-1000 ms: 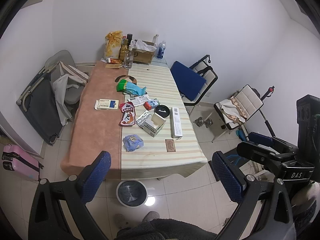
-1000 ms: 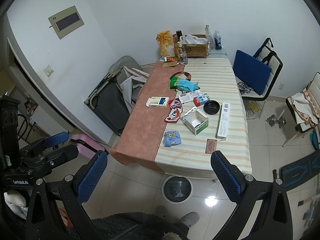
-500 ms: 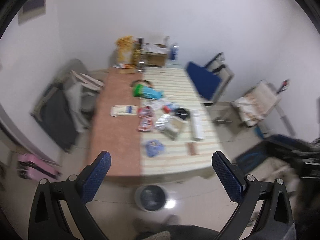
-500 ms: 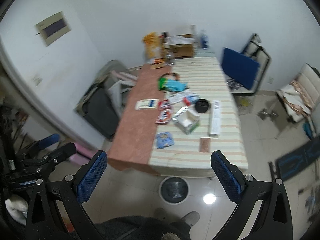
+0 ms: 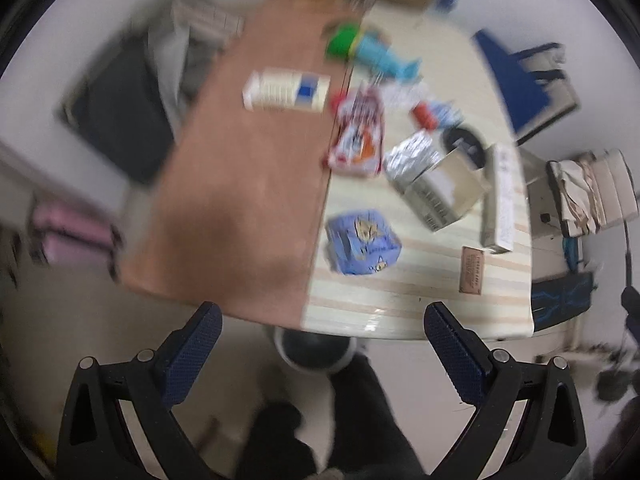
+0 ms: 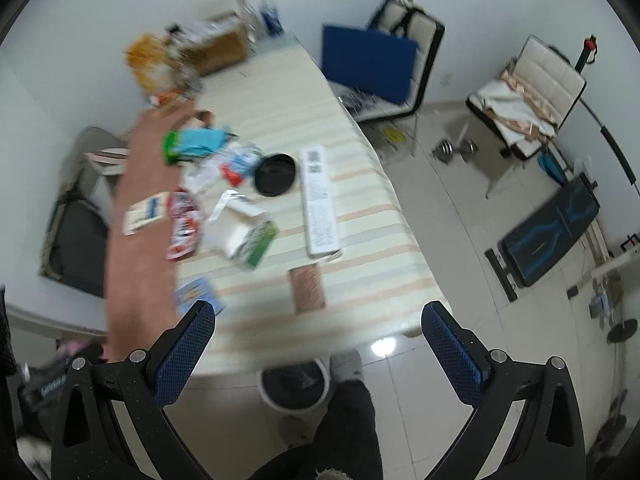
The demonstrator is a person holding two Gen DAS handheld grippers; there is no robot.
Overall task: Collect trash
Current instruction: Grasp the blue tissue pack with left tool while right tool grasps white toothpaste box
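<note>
Trash lies scattered on the table [image 5: 240, 216]: a blue cartoon packet [image 5: 362, 242], a red snack wrapper [image 5: 358, 132], an open white carton [image 5: 444, 192], a long white box [image 5: 500, 200], a brown card [image 5: 472, 270] and a green and blue bag [image 5: 368, 50]. A white trash bin [image 5: 316, 350] stands on the floor under the table's near edge; it also shows in the right wrist view [image 6: 296, 388]. My left gripper [image 5: 322, 338] is open and empty above the near edge. My right gripper [image 6: 318, 336] is open and empty, near the brown card [image 6: 307, 287].
Bottles, a cardboard box [image 6: 216, 46] and a yellow bag crowd the table's far end. A chair with a blue cushion [image 6: 368, 64], a dumbbell [image 6: 454, 148], a second chair [image 6: 532, 88] and a weight bench [image 6: 548, 232] stand to the right. A pink suitcase [image 5: 68, 228] is on the left.
Both grippers have moved forward and down toward the table, so the trash looks larger. Both views are blurred by motion. Both grippers stay open.
</note>
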